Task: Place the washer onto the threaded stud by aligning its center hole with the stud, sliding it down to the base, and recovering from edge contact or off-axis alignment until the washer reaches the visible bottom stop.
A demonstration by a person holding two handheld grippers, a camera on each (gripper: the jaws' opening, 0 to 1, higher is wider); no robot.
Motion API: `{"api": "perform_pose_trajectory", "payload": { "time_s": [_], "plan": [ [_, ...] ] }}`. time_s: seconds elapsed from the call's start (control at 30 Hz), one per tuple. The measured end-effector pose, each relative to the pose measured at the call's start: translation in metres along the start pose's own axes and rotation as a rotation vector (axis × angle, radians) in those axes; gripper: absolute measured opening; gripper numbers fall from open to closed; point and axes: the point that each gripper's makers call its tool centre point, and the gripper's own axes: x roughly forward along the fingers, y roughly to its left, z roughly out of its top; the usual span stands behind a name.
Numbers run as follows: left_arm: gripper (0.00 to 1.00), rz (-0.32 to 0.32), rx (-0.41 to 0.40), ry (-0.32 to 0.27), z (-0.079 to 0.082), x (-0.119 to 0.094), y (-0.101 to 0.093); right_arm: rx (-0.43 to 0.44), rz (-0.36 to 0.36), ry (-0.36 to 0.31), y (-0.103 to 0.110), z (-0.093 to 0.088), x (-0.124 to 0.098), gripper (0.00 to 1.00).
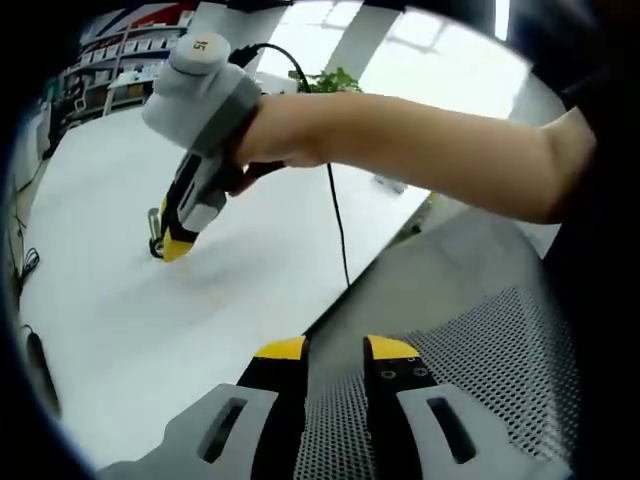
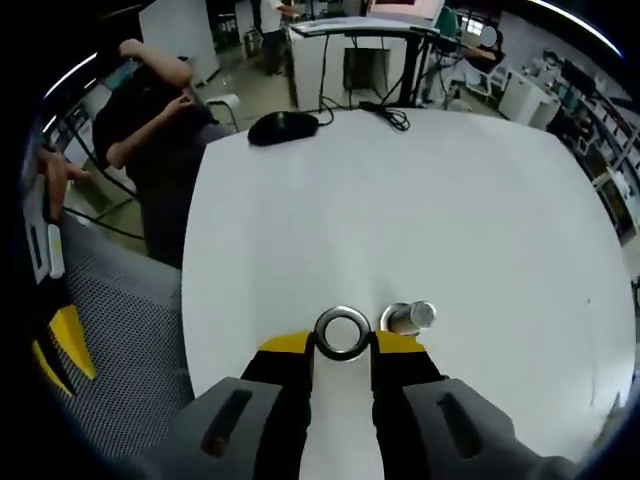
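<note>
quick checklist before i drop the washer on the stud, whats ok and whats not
1. Washer held between the right gripper tips: ok.
2. Washer hole facing the camera, unobstructed: ok.
3. Hole over the stud: not ok, stud sits just right of the washer.
4. Stud upright: cannot tell.
5. Table bare around the stud: ok.
6. Left gripper away from the stud, over the mesh chair: ok.

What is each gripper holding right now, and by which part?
The right gripper holds the washer by its outer rim, pinched on opposite sides, beside the stud. The left gripper holds nothing.
</note>
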Motion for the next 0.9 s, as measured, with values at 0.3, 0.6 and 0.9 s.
{"api": "perform_pose_trajectory", "payload": {
  "time_s": [0.3, 0.6, 0.9],
  "plan": [
    [0.19, 0.001, -0.001, -0.001, 0.0, 0.0, 0.0, -0.105, -0.09, 0.031, -0.024, 0.01, -0.02, 0.22],
    [0.19, 0.0, -0.003, 0.001, 0.0, 0.0, 0.0, -0.138, -0.081, 0.058, -0.037, 0.016, -0.013, 0.22],
    [0.19, -0.001, -0.008, 0.002, -0.001, 0.0, 0.0, -0.142, -0.076, 0.124, -0.046, 0.008, 0.001, 0.22]
  ]
}}
